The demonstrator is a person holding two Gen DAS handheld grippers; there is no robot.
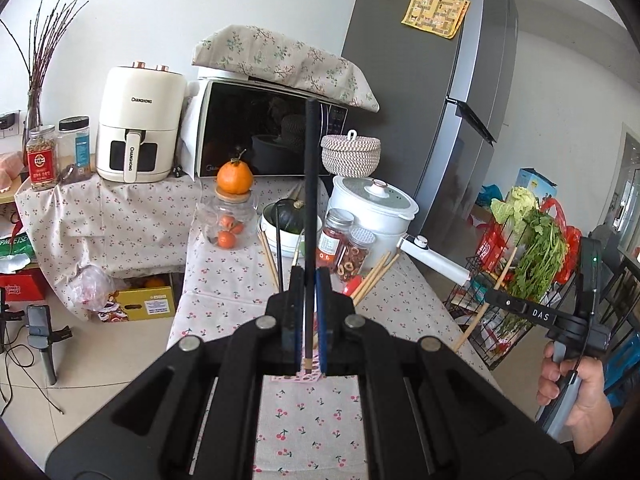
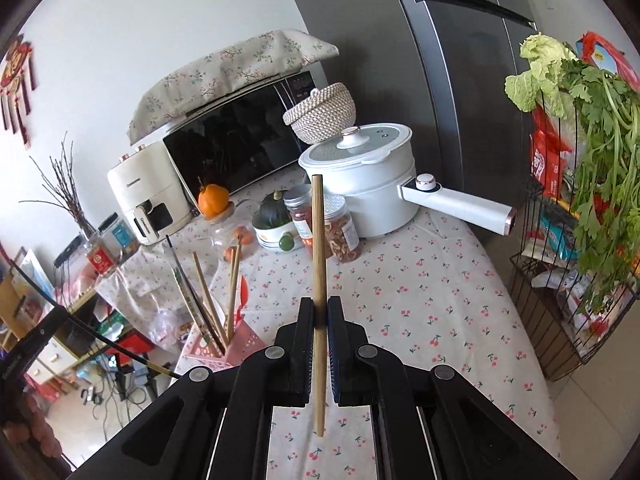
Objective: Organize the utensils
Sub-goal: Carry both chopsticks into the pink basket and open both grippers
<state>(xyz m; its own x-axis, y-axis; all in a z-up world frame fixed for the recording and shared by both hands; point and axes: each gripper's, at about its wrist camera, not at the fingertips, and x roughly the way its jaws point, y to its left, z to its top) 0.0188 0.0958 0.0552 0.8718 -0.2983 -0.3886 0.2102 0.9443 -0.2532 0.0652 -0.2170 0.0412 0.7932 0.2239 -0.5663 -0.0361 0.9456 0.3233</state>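
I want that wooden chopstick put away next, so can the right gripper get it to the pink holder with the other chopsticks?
Probably yes. The right gripper is shut on the wooden chopstick, and the pink holder sits just left with nothing between.

The left gripper [image 1: 308, 280] is clamped on a black chopstick [image 1: 310, 184] that stands nearly upright between its pads, its brown tip poking out below. Beyond it, on the cherry-print tablecloth [image 1: 224, 280], bamboo chopsticks [image 1: 374, 278] fan out beside two spice jars [image 1: 344, 246]. At the right edge a hand [image 1: 572, 396] holds the right gripper [image 1: 520, 308], which grips a bamboo chopstick [image 1: 478, 316].
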